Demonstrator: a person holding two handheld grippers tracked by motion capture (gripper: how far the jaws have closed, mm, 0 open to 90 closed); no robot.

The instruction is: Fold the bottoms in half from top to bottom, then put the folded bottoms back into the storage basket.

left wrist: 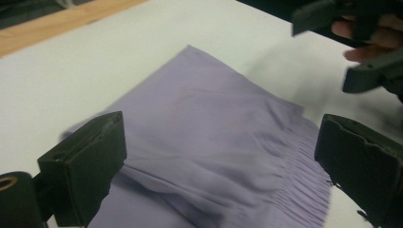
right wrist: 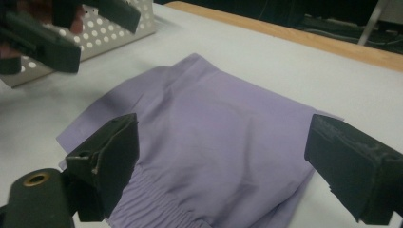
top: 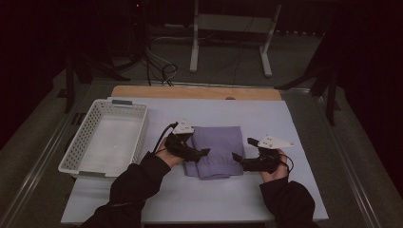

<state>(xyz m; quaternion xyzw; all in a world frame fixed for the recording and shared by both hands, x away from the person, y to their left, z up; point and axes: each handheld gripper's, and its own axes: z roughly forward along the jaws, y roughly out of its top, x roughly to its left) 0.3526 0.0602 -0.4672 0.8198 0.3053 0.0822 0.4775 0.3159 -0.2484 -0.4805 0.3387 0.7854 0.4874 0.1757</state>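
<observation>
A: Where does the folded lilac cloth [top: 216, 151] lie?

B: Flat on the white tabletop [top: 190, 197], right of the white perforated plastic basket [top: 107, 137].

A: And the grippers?

B: The left gripper [top: 203, 153] and right gripper [top: 235, 157] flank it, jaws wide apart, holding nothing.

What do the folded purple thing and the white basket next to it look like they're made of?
The folded purple garment looks like thin woven fabric, matte, with soft creases and a gathered, elastic-like band along one edge; the fibre can't be told. The white basket looks like moulded plastic, smooth and slightly glossy, its walls pierced with regular rows of holes.
</observation>
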